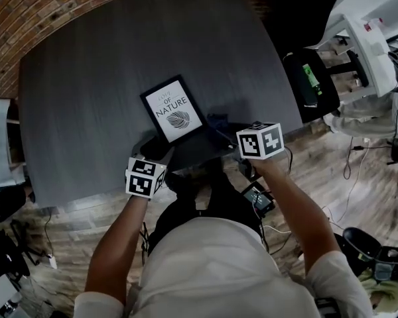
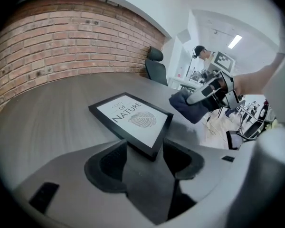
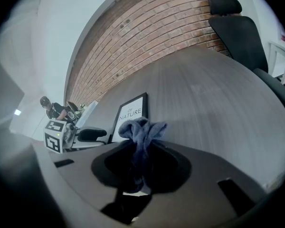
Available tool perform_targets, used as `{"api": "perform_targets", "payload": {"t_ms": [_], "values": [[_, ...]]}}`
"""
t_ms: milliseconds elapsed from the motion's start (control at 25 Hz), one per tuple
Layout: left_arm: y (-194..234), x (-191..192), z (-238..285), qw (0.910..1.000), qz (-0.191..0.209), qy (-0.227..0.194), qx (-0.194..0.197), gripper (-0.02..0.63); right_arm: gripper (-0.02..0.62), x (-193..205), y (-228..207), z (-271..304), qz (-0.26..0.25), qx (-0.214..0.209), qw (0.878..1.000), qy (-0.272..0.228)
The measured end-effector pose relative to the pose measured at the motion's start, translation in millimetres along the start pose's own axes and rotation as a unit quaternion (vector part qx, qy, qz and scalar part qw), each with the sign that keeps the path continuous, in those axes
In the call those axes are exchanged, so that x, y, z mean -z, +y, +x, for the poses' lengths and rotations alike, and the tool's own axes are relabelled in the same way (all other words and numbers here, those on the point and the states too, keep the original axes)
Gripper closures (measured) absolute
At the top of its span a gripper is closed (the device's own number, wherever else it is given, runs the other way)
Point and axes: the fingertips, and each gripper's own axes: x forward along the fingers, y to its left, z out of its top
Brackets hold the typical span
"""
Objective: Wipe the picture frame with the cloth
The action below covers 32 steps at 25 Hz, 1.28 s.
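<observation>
- Grey, wood-grained table (image 1: 86, 98) carries the black picture frame (image 1: 174, 110), which lies flat near the edge closest to the person.
- Beyond the picture frame runs a red brick wall (image 1: 53, 5). Off to its right stands a black office chair (image 1: 298, 12) on a wooden floor (image 1: 325, 171).
- Its long axis runs away from the person, leaning slightly left, and the top of the print points toward the wall.
- Left gripper (image 2: 145, 161) sits at the frame's near corner with its jaws apart, gripping nothing. That corner shows in the gap.
- Right gripper (image 3: 141, 148), just right of the frame, is clamped on a bunched dark blue cloth (image 3: 141, 129).
</observation>
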Motion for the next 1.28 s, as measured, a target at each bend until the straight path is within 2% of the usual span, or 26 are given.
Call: {"api": "perform_targets", "payload": {"t_ms": [80, 200, 400, 480, 720, 920, 1000, 1280], "values": [[11, -6, -4, 0.9999, -0.003, -0.010, -0.004, 0.362, 0.491, 5, 12, -2, 0.011, -0.011, 1.000, -0.003], [28, -16, -3, 0.9998, 0.002, -0.019, -0.007, 0.402, 0.491, 23, 36, 6, 0.020, -0.028, 0.999, 0.006], [41, -31, 8, 0.9992, 0.031, -0.025, 0.003, 0.551, 0.491, 57, 69, 29, 0.033, -0.044, 0.998, 0.032], [37, -35, 11, 0.9984, 0.046, -0.028, 0.015, 0.571, 0.491, 68, 81, 37, 0.039, -0.049, 0.997, 0.040], [16, -34, 22, 0.9923, 0.114, -0.021, 0.044, 0.577, 0.491, 79, 110, 59, 0.057, -0.065, 0.995, 0.053], [1, -16, 25, 0.9850, 0.154, 0.008, 0.077, 0.586, 0.491, 78, 123, 79, 0.059, -0.051, 0.995, 0.061], [-6, -13, 26, 0.9838, 0.155, 0.005, 0.090, 0.594, 0.491, 76, 119, 81, 0.062, -0.043, 0.995, 0.061], [-14, -13, 29, 0.9856, 0.117, -0.006, 0.121, 0.598, 0.489, 72, 102, 79, 0.093, -0.028, 0.994, 0.046]]}}
